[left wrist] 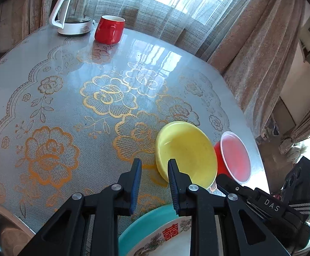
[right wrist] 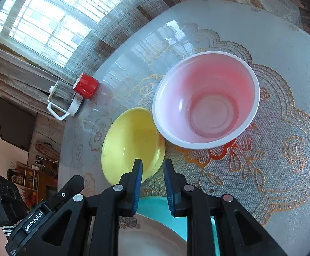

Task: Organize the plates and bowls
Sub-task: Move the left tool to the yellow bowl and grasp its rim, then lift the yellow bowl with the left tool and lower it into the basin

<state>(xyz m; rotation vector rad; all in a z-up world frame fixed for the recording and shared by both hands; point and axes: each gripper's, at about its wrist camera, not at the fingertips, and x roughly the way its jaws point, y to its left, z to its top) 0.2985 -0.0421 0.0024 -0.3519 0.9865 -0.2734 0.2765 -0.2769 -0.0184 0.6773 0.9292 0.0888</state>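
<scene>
Yellow bowl [right wrist: 131, 143] on the desk [right wrist: 283, 106], straddled at its near rim by the right gripper [right wrist: 152, 183], fingers parted and not yet clenched. Left gripper [left wrist: 153, 183] likewise released, bowl just right of its fingers, so right hand nearer.

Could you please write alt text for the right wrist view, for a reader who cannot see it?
Open right tongs hover empty over a yellow bowl beside a red plastic bowl on a lace-covered table. A teal plate lies below; a red mug and kettle stand farther off.
</scene>
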